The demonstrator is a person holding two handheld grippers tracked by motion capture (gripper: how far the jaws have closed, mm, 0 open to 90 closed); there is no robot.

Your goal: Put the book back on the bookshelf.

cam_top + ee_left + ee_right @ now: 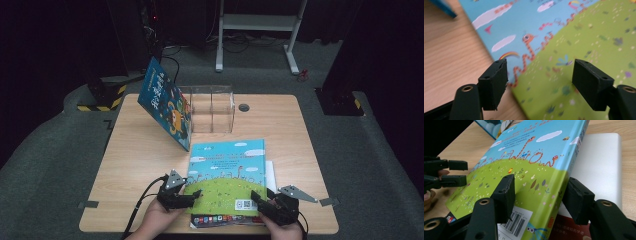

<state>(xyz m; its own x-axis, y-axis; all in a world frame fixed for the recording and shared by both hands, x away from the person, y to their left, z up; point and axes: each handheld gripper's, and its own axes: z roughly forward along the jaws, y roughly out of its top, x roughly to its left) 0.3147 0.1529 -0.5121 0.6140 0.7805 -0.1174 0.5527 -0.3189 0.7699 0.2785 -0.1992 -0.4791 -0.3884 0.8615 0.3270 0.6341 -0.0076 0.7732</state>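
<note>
A picture book [227, 165] with a blue sky and green hill on its cover tops a small stack at the table's front. In the right gripper view this book [524, 152] tilts up at its spine side. My right gripper [540, 192] is shut on that near corner, one jaw on the cover and the other against the spine. In the high view the right gripper [256, 199] sits at the book's front right. My left gripper [196, 196] is open at the book's left edge [574, 32]. Its jaws [539, 75] stand apart above that edge, with nothing pressed between them.
Under the book lie a white slab [599, 162] and a red-covered book [564, 230]. A second blue book [165, 102] leans against a clear plastic box [212, 107] at the back of the wooden table [140, 150]. A round grommet [244, 107] sits behind the box.
</note>
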